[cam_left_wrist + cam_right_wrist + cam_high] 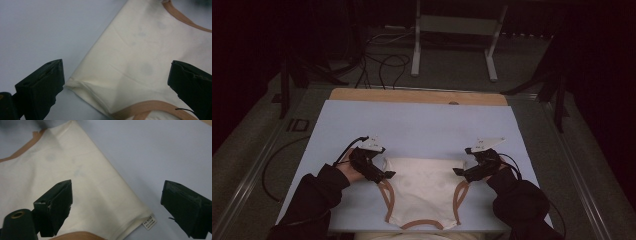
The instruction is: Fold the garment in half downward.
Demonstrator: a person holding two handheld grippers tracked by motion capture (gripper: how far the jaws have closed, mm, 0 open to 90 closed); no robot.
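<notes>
A cream garment (422, 192) with tan-brown trim lies flat on the pale blue table top (422, 125), near the front edge. My left gripper (384, 176) hovers open at the garment's far left corner; in the left gripper view that folded corner (75, 85) lies between the spread jaws. At the far right corner, my right gripper (460, 172) is open as well. The right gripper view has the cream cloth (87, 187) under the jaws and a small white label (149, 223) at its corner. Nothing is held.
A wooden strip (417, 96) borders the table's far edge. Beyond it stand a white metal frame (454, 40) and loose black cables (382, 65) on the floor. A cable (272, 170) trails off the table's left side. Bare blue surface stretches behind the garment.
</notes>
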